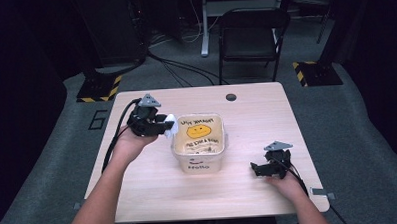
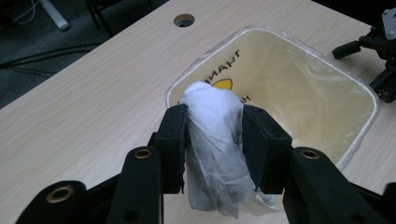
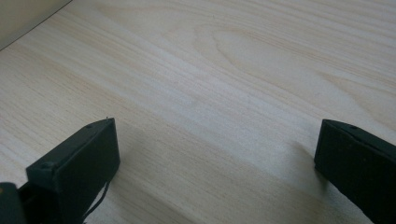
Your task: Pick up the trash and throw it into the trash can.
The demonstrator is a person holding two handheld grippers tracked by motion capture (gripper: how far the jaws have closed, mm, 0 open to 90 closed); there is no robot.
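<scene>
Dark grey carpet and a folding chair (image 1: 252, 32) surround a pale wooden bench (image 1: 154, 183), which has wide bare stretches on every side of the one thing standing on it. That thing is a square, cream-coloured bin (image 1: 199, 164) with a clear liner, a yellow face and printed words inside; it sits near the middle of the bench, mouth up, well back from every edge. Its position looks chosen so that either hand can reach over the rim.

At the bin's left rim the left gripper (image 1: 168, 126) hangs above the bench, its fingers (image 2: 173, 140) clamped on a crumpled white tissue (image 2: 214, 140), which stands upright between them and pokes out above and below. Held just over the rim, the wad seems ready to be dropped inside; a short move inward would clear the wall.

Off to the bin's right, the right gripper (image 1: 254, 168) sits low over bare wood, its fingers (image 3: 84, 168) spread wide and holding nothing, apparently parked out of the way.
</scene>
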